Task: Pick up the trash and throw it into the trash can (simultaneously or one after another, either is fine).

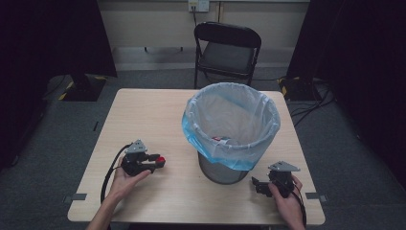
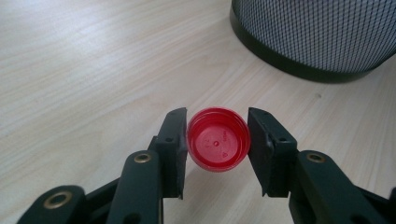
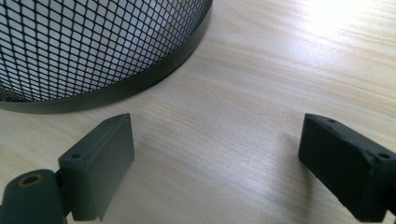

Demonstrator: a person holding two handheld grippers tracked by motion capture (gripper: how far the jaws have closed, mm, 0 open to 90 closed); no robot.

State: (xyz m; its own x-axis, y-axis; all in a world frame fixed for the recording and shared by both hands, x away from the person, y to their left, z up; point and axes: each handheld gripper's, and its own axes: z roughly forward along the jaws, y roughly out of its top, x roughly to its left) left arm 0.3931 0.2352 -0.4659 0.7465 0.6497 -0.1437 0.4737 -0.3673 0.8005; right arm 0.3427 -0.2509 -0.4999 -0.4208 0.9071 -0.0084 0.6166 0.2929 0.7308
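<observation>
- Left gripper view: the left gripper [image 2: 217, 140] clamps its fingers on a red bottle cap [image 2: 218, 139], mesh bin [image 2: 322, 35] at 1 o'clock.
- The right gripper [image 3: 215, 154] holds its fingers wide apart above the table [image 3: 261, 84].

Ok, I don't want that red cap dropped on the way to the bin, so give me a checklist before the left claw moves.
1. Red cap clamped between left claw pads: ok.
2. Grip centred on the cap: ok.
3. Bin upright on the table: ok.
4. Bin liner folded over the rim, mouth open: ok.
5. Right claw open, empty, beside the bin: ok.
6. Cap lifted off the table: cannot tell.
</observation>
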